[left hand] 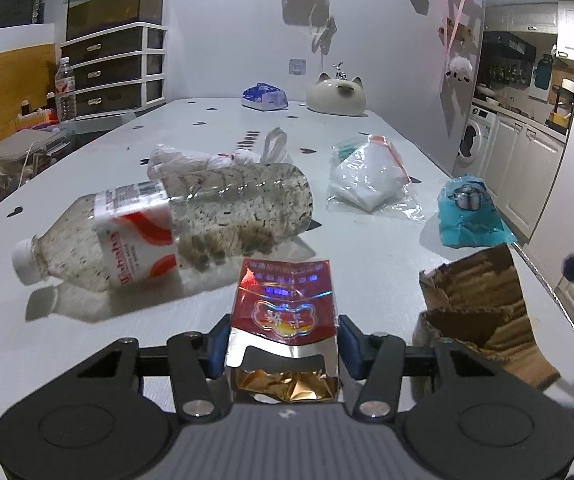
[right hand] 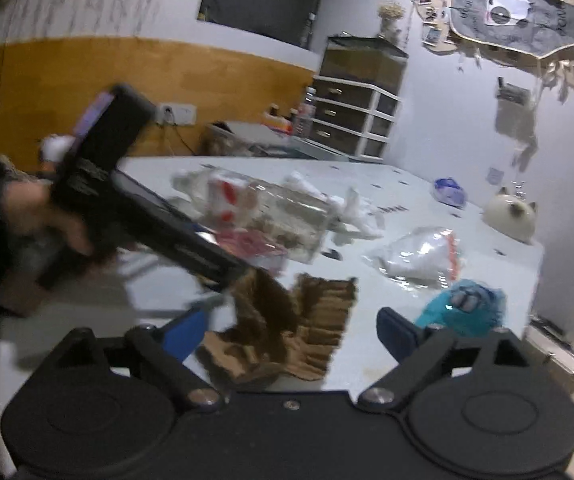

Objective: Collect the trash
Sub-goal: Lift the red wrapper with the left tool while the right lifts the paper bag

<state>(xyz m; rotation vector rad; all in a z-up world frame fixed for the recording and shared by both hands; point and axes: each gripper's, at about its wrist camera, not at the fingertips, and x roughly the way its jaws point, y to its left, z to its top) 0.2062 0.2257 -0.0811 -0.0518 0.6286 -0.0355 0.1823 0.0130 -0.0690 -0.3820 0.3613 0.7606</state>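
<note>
My left gripper [left hand: 283, 340] is shut on a crumpled red cigarette pack [left hand: 285, 308] just above the white table [left hand: 67, 344]. A dirty plastic bottle [left hand: 167, 228] lies on its side just beyond it, with a white plastic bag [left hand: 191, 160] behind. Torn brown cardboard [left hand: 483, 304] lies to the right. My right gripper [right hand: 291, 332] is open, its blue fingers on either side of the cardboard [right hand: 287, 328]. The left gripper's body [right hand: 127, 200] shows at the left of the right wrist view, blurred. A clear bag [right hand: 419, 256] and a teal wrapper [right hand: 463, 308] lie further right.
A cat-shaped ceramic [left hand: 335, 96] and a blue tissue pack [left hand: 265, 97] sit at the table's far end. A drawer unit [left hand: 115, 68] and a water bottle [left hand: 65, 88] stand at the left. The table's right edge [left hand: 543, 276] drops toward kitchen cabinets.
</note>
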